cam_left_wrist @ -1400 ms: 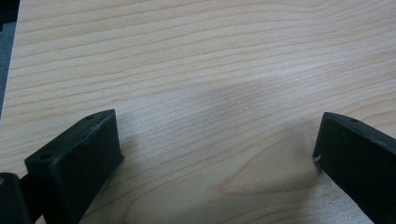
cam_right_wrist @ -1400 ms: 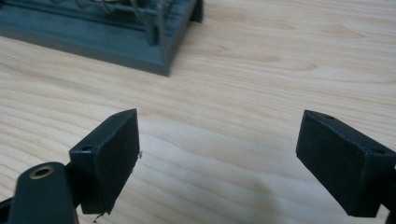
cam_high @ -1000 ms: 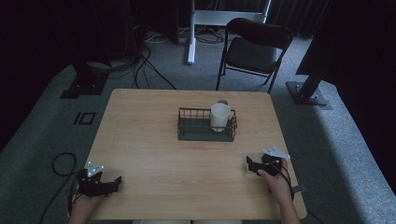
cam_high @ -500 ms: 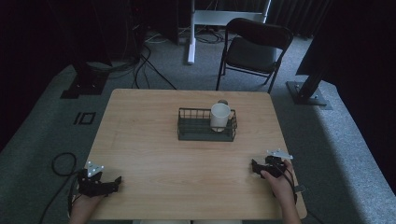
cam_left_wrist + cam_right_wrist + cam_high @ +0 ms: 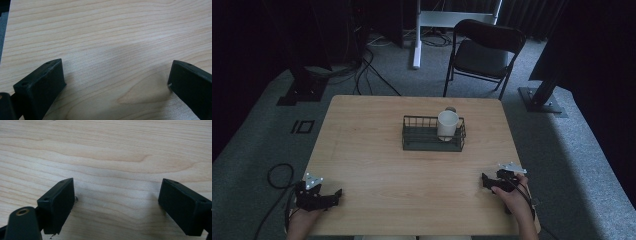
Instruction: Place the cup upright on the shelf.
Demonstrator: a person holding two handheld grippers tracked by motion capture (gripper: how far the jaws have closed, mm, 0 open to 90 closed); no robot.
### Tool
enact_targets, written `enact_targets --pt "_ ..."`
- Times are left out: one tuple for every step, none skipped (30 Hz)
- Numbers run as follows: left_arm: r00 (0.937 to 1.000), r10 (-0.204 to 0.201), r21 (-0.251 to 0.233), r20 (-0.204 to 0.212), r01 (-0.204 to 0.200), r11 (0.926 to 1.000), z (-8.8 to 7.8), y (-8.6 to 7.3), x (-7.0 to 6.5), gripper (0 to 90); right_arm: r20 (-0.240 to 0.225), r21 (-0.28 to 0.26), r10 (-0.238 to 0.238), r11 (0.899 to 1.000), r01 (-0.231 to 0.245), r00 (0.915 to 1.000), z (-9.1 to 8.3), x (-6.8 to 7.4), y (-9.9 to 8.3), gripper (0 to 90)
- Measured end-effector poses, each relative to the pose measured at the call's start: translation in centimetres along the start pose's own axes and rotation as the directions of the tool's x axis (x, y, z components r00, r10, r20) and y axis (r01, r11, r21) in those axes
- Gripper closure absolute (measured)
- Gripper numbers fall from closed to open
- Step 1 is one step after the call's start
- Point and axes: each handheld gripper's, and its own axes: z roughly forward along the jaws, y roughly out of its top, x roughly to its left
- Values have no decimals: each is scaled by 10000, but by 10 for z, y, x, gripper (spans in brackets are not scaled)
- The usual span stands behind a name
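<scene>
A white cup (image 5: 447,124) stands upright in the right half of a dark wire basket (image 5: 422,134) at the middle of the wooden table (image 5: 377,155). My left gripper (image 5: 337,193) rests low at the table's front left corner, open, with bare wood between its jaws (image 5: 116,75). My right gripper (image 5: 484,180) sits at the front right, held in a hand, also open over bare wood (image 5: 116,195). Both grippers are well apart from the basket.
A black folding chair (image 5: 484,52) stands behind the table's far right side. Cables (image 5: 362,70) and stand bases lie on the grey carpet beyond the far edge. A cable loop (image 5: 277,175) trails off the table's left side.
The right gripper has slid a little toward the table's front edge and to the right. The left gripper, cup and basket have stayed put.
</scene>
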Motion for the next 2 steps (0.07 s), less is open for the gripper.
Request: enact_targets --pt "10000 -10 15 -30 10 10000 0 0 0 10 -1 -1 1 10000 -1 10000 0 0 0 133" --pt "9999 -116 3 -113 116 9999 0 0 0 10 -2 -4 -4 10000 4 10000 0 0 0 133"
